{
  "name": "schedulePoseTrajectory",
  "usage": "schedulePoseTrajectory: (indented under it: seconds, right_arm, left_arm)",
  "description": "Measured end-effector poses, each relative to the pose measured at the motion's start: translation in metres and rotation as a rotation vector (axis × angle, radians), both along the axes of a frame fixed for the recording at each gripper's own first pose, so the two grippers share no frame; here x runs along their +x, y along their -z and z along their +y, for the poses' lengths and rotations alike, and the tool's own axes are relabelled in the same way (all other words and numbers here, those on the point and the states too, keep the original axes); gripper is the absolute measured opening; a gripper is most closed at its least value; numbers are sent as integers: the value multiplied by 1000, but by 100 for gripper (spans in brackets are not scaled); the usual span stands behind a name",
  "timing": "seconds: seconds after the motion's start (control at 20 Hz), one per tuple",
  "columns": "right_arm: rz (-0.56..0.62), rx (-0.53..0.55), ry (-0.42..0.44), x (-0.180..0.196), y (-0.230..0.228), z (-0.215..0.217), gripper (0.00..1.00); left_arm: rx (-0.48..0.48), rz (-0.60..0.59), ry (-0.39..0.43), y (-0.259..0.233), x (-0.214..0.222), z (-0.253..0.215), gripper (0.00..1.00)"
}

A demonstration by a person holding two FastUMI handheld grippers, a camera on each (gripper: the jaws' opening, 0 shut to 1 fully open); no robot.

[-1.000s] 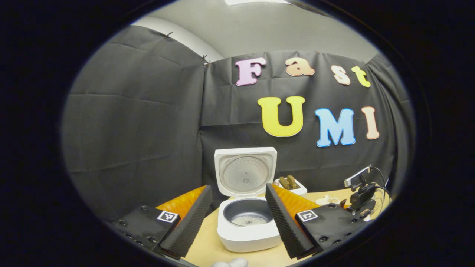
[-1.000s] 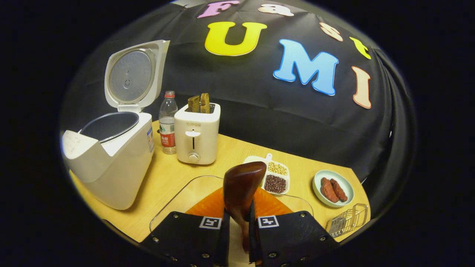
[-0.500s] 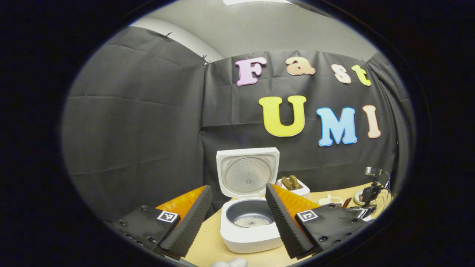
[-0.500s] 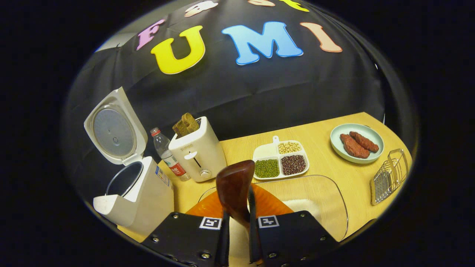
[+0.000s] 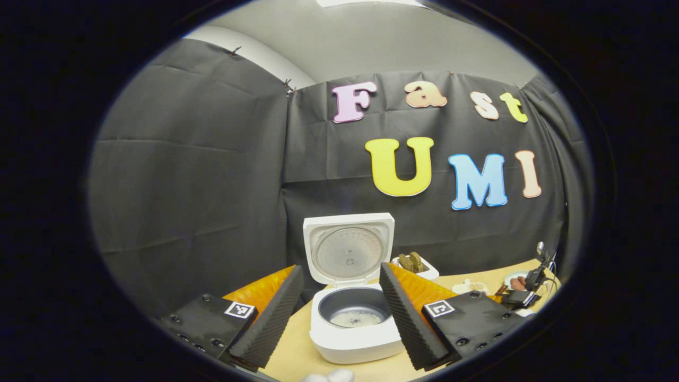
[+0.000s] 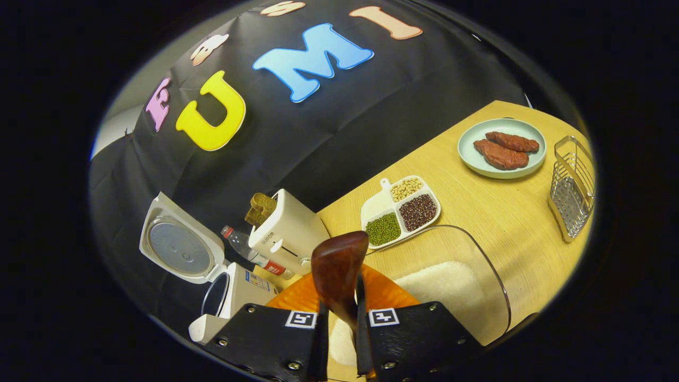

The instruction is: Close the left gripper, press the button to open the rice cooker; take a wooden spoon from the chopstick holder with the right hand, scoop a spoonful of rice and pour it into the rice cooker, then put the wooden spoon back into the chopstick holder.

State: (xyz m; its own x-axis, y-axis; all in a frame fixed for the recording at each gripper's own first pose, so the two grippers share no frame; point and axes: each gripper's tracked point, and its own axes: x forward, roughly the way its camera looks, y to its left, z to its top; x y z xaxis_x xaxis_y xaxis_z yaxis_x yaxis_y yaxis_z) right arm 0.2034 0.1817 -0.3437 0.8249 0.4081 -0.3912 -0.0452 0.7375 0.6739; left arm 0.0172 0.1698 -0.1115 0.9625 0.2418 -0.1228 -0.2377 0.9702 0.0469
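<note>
My right gripper (image 6: 339, 339) pinches the wooden spoon (image 6: 338, 268), tilted over the rice tray (image 6: 477, 249); my left gripper (image 5: 337, 313) hangs open before the open rice cooker (image 5: 353, 318). The chopstick holder (image 6: 573, 185) stands at the tabletop's right edge; tilted like this, the spoon could miss its slot.

Left gripper (image 5: 339, 313): two flat black plates carry the fingers, each plate fixed with round screws and bearing one square black-and-white marker. The inner finger faces are ribbed foam wedges. Right gripper (image 6: 339, 331): the same build, with two black plates, one square marker near each inner edge, and silver screw heads along the lower edges.
</note>
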Motion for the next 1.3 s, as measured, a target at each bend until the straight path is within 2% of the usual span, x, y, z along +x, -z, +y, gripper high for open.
schedulePoseTrajectory:
  seconds: [0.45, 0.8, 1.1, 1.3]
  right_arm:
    - [13, 306, 142, 3, -21, -39, 21]
    - [-30, 337, 173, 0, -53, -57, 21]
    - [-56, 407, 237, 3, -93, -70, 21]
    - [-78, 432, 222, 5, -126, -52, 21]
  left_arm:
    - [19, -10, 14, -14, -1, 2, 100]
    - [22, -6, 33, -16, -7, 0, 100]
    - [36, 8, 47, -14, -16, 4, 99]
    - [33, 1, 36, -16, -22, 13, 99]
